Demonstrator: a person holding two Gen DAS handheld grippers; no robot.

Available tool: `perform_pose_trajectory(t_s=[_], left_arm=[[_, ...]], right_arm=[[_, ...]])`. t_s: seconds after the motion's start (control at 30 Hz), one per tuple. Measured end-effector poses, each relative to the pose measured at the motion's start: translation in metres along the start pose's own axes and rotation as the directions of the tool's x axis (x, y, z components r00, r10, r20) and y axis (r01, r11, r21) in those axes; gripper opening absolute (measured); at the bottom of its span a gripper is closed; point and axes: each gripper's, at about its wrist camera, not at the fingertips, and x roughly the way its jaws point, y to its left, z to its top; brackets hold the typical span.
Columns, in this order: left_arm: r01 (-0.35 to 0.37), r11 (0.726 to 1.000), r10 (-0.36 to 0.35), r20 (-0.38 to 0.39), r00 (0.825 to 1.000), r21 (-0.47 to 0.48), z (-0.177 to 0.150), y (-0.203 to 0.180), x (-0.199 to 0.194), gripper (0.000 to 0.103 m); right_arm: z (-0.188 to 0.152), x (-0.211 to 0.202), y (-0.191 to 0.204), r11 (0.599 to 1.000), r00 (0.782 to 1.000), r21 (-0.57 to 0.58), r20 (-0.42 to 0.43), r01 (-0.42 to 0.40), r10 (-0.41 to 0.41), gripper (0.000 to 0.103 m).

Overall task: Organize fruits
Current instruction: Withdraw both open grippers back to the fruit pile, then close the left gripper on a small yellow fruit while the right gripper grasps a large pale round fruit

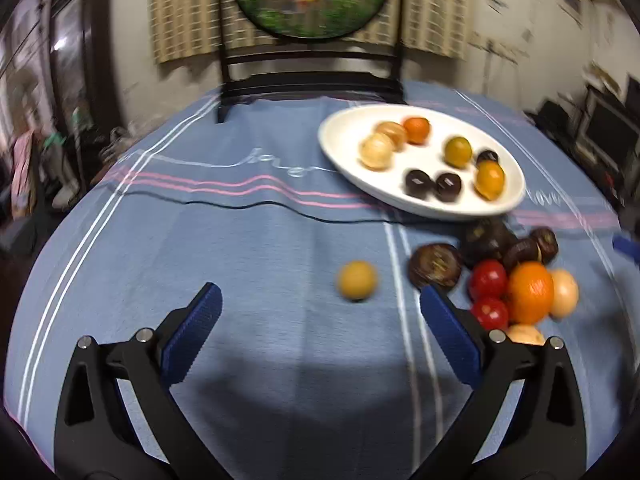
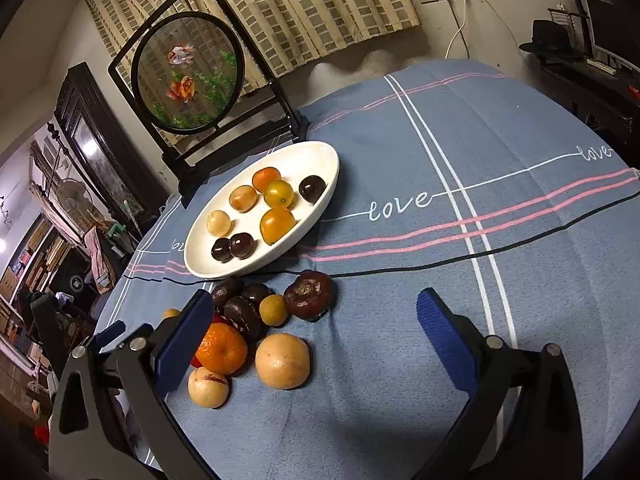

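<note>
Currently the left gripper [image 1: 318, 300] hangs with its blue-padded jaws spread wide, a small round yellow fruit [image 1: 357, 281] lying alone on the blue striped tablecloth [image 1: 240, 240] just beyond them. Farther right, the white oval ceramic dish [image 1: 344, 128] holds eight small fruits. Similarly gaping and empty, the right gripper [image 2: 314, 308] hovers by the loose fruit pile, a bright orange tangerine [image 2: 222, 348] beside its left pad.

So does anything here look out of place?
One small yellow fruit sits alone on the tablecloth, apart from the pile and the white dish. Nothing looks spilled or damaged.
</note>
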Motion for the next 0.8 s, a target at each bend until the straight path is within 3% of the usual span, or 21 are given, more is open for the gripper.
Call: perform_pose_trajectory(t_s=[0.17,0.3,0.4,0.47,0.53,0.6,0.8], left_arm=[[0.018,0.998,-0.017,-0.025,1.000,0.059,0.001,-0.014,0.009,0.098],[0.054,0.997,-0.053,-0.022,0.998,0.058,0.004,-0.012,0.012,0.080],[0.078,0.994,-0.076,-0.036,0.996,0.072,0.005,-0.014,0.017,0.075],[0.085,0.992,-0.081,-0.045,0.996,0.092,0.006,-0.017,0.021,0.065],[0.095,0.990,-0.088,-0.075,0.993,0.101,0.006,-0.018,0.029,0.047],[0.123,0.988,-0.114,-0.104,0.988,0.091,0.007,-0.017,0.035,0.039],[0.150,0.986,-0.140,-0.123,0.983,0.075,0.010,-0.014,0.044,0.038]], right_arm=[[-0.001,0.001,-0.001,1.000,1.000,0.005,-0.009,-0.006,0.006,0.102],[-0.002,0.002,0.000,1.000,1.000,0.000,-0.012,-0.007,0.007,0.102],[-0.002,0.002,0.001,1.000,1.000,-0.001,-0.014,-0.005,0.005,0.102],[-0.002,0.002,0.000,1.000,1.000,0.000,-0.016,-0.005,0.005,0.102],[-0.002,0.002,0.001,1.000,1.000,0.000,-0.017,-0.005,0.005,0.102],[-0.002,0.002,0.001,1.000,1.000,0.000,-0.019,-0.007,0.007,0.102],[-0.004,0.005,0.005,1.000,0.999,-0.020,-0.032,-0.008,0.008,0.102]])
